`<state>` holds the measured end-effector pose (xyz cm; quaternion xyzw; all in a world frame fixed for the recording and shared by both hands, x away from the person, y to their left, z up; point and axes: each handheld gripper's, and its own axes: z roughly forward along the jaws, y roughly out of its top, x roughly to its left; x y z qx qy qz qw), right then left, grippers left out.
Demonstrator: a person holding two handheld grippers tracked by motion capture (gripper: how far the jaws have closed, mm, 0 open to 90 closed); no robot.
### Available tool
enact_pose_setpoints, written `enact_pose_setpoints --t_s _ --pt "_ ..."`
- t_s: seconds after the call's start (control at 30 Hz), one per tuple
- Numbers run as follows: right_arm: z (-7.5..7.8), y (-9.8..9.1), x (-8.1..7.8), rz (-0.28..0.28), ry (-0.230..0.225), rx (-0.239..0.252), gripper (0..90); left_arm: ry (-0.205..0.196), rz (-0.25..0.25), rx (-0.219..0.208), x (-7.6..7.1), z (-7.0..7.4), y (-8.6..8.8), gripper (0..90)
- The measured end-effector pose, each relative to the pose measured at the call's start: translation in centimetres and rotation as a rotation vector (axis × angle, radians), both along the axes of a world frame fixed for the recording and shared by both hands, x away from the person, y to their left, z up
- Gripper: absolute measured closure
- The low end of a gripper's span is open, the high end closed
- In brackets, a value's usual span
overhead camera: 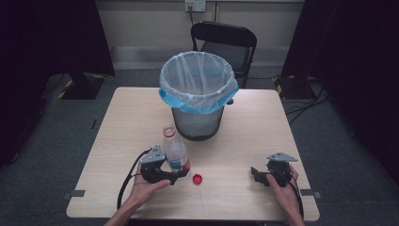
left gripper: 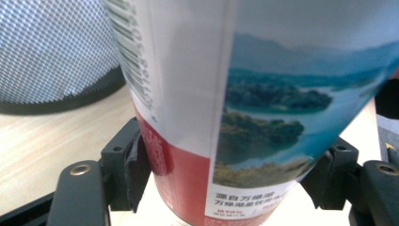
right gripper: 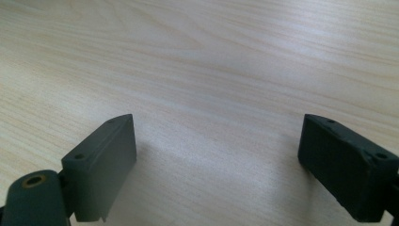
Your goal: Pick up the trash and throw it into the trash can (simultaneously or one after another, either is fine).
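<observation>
**Bottle clamped in left gripper, cap off; right gripper wide open**

Nearest the table's (overhead camera: 117, 127) front edge, two hands are seen coming in from the bottom of the high view. The left gripper (overhead camera: 181, 173) is held at about 7 o'clock from table centre, the right gripper (overhead camera: 254, 175) at about 5 o'clock, well apart from each other.

Left gripper: jaws are closed onto the lower body of a clear plastic bottle (overhead camera: 175, 149). In the left gripper view the bottle (left gripper: 244, 94) is seen pinched between both black pads, a red band and a landscape label facing the camera, a barcode at its left. The bottle is held roughly upright, tilted slightly, its open neck at 12 o'clock from the gripper. No cap is seen on the neck.

A red cap (overhead camera: 197, 179) lies on the table just beside the left gripper, at about 3 o'clock from it, apart from the bottle.

Right gripper: jaws are spread wide, nothing between them. In the right gripper view only bare wood grain of the table (right gripper: 211, 61) is seen between the pads; whether the jaws touch the surface cannot be told.

Farther back, at 12 o'clock from the bottle, a mesh waste bin (overhead camera: 197, 94) lined with a clear bag and a blue band stands on the table. Its mesh wall (left gripper: 51, 47) is seen behind the bottle in the left gripper view.

Beyond the table's far edge a black chair (overhead camera: 225, 40) stands against the wall.
</observation>
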<state>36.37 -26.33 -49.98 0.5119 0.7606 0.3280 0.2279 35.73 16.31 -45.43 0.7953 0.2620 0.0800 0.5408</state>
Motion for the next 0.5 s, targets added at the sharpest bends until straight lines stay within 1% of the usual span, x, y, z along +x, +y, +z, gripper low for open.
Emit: enact_pose_setpoints --t_s 0.07,0.13,0.2,0.23,0.27,0.3,0.33,0.5 --pt "0.0 0.0 0.0 0.000 0.000 0.001 11.2 -0.009 -0.005 -0.010 -0.1 0.3 0.2 28.1" --pt "0.0 0.0 0.0 0.000 0.000 0.000 11.2 -0.013 -0.006 -0.032 -0.2 0.6 0.3 28.0" --pt "0.0 0.0 0.0 0.000 0.000 0.000 11.2 -0.024 -0.008 -0.040 -0.3 1.0 0.5 28.0" --pt "0.0 0.0 0.0 0.000 0.000 0.000 11.2 -0.024 -0.008 -0.040 -0.3 1.0 0.5 28.0" --pt "0.0 0.0 0.0 0.000 0.000 0.000 11.2 -0.027 -0.011 -0.056 -0.3 1.3 0.7 28.0" --pt "0.0 0.0 0.0 0.000 0.000 0.000 11.2 -0.027 -0.011 -0.056 -0.3 1.3 0.7 28.0" --pt "0.0 0.0 0.0 0.000 0.000 0.000 11.2 -0.018 -0.006 -0.067 -0.4 1.6 0.7 28.0" --pt "0.0 0.0 0.0 0.000 0.000 0.000 11.2 -0.027 -0.006 -0.078 -0.5 2.2 1.0 28.0"
